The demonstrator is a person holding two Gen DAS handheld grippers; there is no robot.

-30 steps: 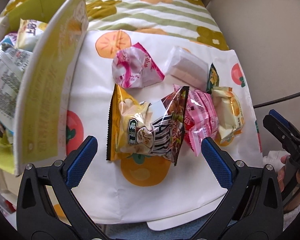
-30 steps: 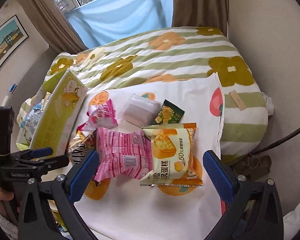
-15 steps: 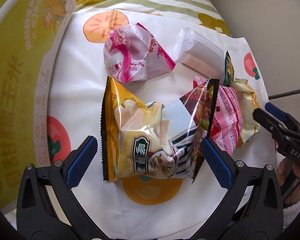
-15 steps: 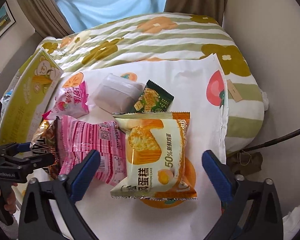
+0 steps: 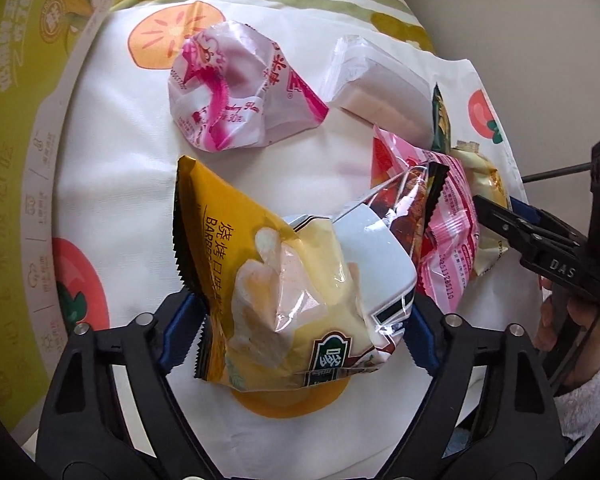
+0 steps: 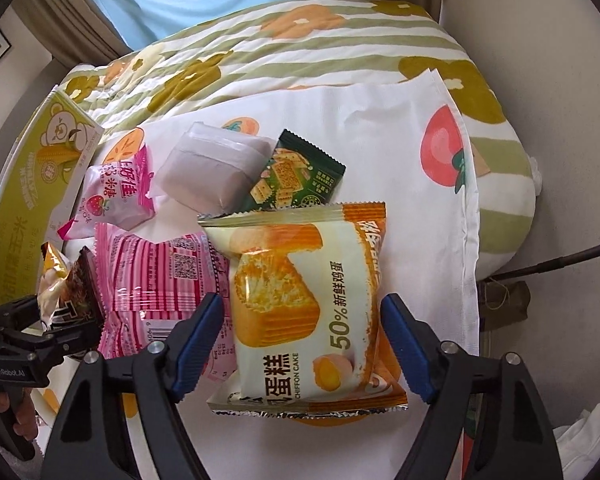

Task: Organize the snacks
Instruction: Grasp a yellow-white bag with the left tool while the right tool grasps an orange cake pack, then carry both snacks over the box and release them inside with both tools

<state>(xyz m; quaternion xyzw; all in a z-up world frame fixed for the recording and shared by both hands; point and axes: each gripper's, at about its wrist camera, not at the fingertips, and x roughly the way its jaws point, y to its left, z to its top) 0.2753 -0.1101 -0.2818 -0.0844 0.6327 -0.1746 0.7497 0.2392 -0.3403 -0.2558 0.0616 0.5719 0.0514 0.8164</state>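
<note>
A yellow barbecue snack bag (image 5: 284, 276) sits bulged between the blue pads of my left gripper (image 5: 304, 320). The closing jaws press its two sides. The right wrist view shows a chiffon cake packet (image 6: 300, 300) lying flat between the pads of my right gripper (image 6: 302, 320). Those jaws are closing too, with the pads close beside the packet's edges. A pink striped packet (image 6: 160, 276) lies between the two snacks. The right gripper's side (image 5: 520, 232) shows at the right edge of the left wrist view.
On the white fruit-print cloth (image 6: 380, 140) also lie a pink-and-white candy bag (image 5: 236, 96), a clear-wrapped pale block (image 5: 380, 92) and a dark green cracker packet (image 6: 296, 180). A yellow-green carton (image 5: 16, 120) stands along the left. A wall rises at the right.
Both grippers have come down closer to the snacks and their jaws have narrowed. The yellow bag, flat before, now bulges between the left pads.
</note>
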